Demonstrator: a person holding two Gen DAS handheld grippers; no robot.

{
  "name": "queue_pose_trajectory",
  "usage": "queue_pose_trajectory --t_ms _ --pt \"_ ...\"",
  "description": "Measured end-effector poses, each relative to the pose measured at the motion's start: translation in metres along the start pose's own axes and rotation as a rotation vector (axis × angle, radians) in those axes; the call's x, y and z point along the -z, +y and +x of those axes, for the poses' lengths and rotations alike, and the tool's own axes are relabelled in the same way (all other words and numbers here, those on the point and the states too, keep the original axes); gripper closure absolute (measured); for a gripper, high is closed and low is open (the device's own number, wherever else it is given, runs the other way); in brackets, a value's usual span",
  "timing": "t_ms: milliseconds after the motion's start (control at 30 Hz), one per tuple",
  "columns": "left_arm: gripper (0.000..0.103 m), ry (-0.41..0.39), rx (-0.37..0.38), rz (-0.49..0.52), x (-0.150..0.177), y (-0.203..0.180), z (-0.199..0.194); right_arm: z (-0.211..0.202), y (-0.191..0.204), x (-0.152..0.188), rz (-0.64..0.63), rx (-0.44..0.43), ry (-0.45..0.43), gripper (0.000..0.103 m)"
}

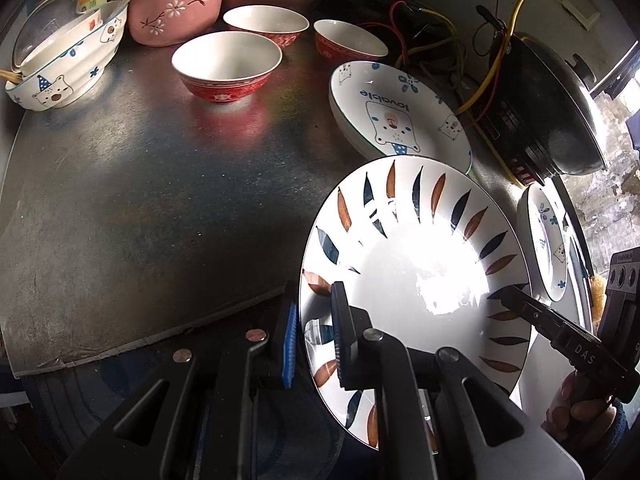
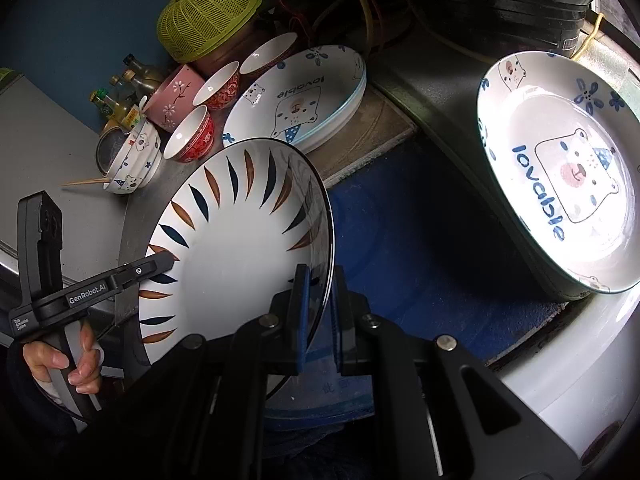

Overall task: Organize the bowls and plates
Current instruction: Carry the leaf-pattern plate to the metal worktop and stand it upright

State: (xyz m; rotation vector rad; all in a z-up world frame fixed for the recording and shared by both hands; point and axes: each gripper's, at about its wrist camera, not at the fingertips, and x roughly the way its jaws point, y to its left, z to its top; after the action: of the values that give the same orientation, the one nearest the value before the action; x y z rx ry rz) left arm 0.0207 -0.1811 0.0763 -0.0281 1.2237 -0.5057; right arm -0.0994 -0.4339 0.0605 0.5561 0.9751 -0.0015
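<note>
A: Holding the leaf-pattern plate [image 1: 416, 280] with both tools. Left gripper [image 1: 314, 336] is clamped on the rim nearest its camera, right gripper [image 2: 320, 312] is clamped on the opposite rim.

B: Is it on the counter?

A: No, tilted in the air off the edge of the grey counter [image 1: 140, 200].

B: Other dishes?

A: Stack of bear plates [image 1: 400, 112] on the counter beyond it. One more bear plate [image 2: 560, 176] sits apart on the right, brightly lit. Three red bowls [image 1: 228, 68] stand further back, beside a pink flowered bowl [image 1: 176, 8] and a bear bowl [image 1: 68, 68].

B: Hands?

A: A hand [image 2: 68, 364] grips the left tool's handle.
</note>
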Motion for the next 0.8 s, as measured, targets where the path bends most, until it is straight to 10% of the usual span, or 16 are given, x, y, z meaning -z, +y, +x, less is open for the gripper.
queue_pose_trajectory --t_ms 800 --pt "0.089 -0.108 -0.207 -0.432 0.062 0.199 -0.083 0.122 0.189 0.011 -0.381 -0.196 0.242 0.092"
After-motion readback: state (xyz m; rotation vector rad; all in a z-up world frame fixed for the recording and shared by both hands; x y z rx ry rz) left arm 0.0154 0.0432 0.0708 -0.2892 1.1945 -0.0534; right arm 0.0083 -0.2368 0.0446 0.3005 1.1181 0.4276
